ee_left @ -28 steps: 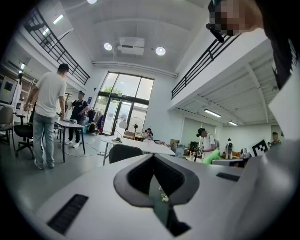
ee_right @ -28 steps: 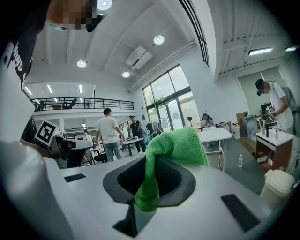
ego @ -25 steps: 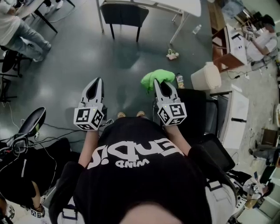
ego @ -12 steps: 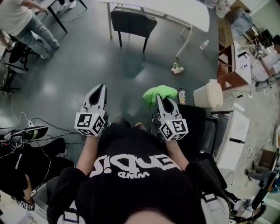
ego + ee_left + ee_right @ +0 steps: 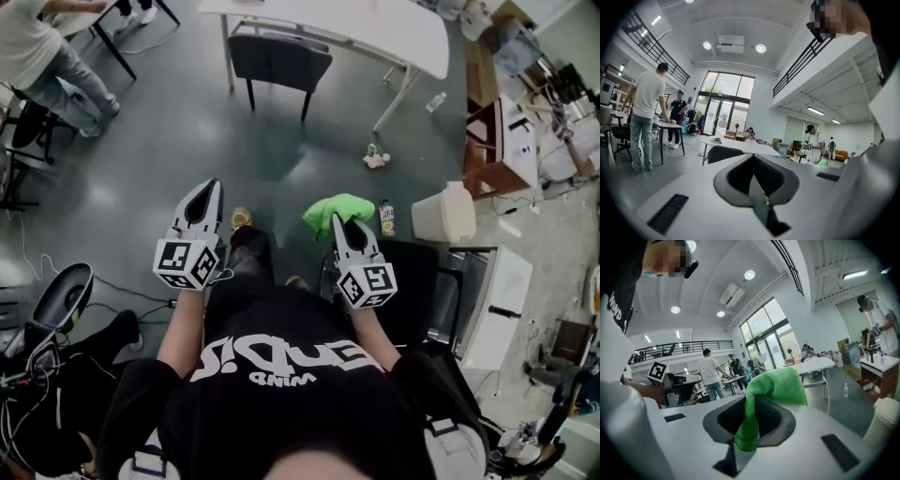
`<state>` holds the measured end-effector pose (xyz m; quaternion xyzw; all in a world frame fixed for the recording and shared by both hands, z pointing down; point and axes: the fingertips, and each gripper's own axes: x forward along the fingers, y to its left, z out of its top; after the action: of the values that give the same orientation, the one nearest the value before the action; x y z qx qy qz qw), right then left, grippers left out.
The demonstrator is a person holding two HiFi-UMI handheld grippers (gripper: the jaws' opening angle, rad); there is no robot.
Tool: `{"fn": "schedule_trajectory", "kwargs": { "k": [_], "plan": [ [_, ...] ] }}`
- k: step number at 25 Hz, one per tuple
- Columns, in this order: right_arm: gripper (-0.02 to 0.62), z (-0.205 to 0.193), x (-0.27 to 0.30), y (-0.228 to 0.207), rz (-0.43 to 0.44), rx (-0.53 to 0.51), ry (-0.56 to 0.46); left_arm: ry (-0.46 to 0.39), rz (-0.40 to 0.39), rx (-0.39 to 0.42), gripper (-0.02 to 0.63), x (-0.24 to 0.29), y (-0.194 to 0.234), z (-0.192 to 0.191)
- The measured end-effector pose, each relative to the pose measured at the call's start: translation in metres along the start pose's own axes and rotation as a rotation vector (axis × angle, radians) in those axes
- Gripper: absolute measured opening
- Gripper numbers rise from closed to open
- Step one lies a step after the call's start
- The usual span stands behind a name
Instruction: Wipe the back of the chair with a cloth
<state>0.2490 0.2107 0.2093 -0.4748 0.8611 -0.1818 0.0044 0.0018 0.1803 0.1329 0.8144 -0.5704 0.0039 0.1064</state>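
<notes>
The right gripper [image 5: 737,444] has its jaws closed on a fold of the green cloth [image 5: 776,385]; the rest of the cloth bunches above the jaw tips. The left gripper [image 5: 759,197] has its jaws together with nothing between them. Below the right gripper stands a black chair [image 5: 417,281]. The floor [image 5: 169,159] is grey. A white table [image 5: 375,23] stands across the room.

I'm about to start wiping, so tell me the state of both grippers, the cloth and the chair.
left gripper: shut, empty.
right gripper: shut on the green cloth.
green cloth: bunched, pinched at one end, flopped over the gripper's front.
black chair: upright, unoccupied.
</notes>
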Motion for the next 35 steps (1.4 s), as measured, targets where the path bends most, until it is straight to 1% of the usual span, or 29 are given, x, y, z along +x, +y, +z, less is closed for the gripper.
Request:
{"fn": "schedule_trajectory", "kwargs": {
  "k": [3,7,14,19,23,26,28,32,35],
  "plan": [
    [0.048,0.004,0.031,-0.012,-0.035,0.0,0.01,0.001,-0.025,-0.009,0.0,0.038,0.024,0.004],
    [0.048,0.017,0.088,-0.016,-0.053,-0.013,0.019,0.0,-0.054,-0.003,0.0,0.084,0.067,0.02],
    [0.048,0.049,0.201,-0.018,-0.097,-0.027,0.0,0.031,-0.108,0.005,0.0,0.16,0.149,0.042],
    [0.048,0.066,0.26,-0.029,-0.128,-0.042,-0.028,0.041,-0.149,0.004,-0.002,0.207,0.187,0.043],
    [0.048,0.066,0.292,-0.046,-0.147,-0.064,-0.041,0.031,-0.166,0.003,-0.002,0.241,0.206,0.034],
    [0.048,0.059,0.308,-0.055,-0.132,-0.09,-0.044,0.017,-0.167,0.003,-0.002,0.258,0.212,0.022],
    [0.048,0.048,0.319,-0.06,-0.118,-0.099,-0.047,0.01,-0.166,-0.003,-0.002,0.267,0.217,0.01],
    [0.048,0.016,0.339,-0.073,-0.101,-0.084,-0.051,0.001,-0.168,-0.021,0.0,0.282,0.226,-0.023],
    [0.048,-0.011,0.356,-0.087,-0.09,-0.082,-0.061,0.002,-0.189,0.009,0.0,0.299,0.233,-0.055]
  ]
}}
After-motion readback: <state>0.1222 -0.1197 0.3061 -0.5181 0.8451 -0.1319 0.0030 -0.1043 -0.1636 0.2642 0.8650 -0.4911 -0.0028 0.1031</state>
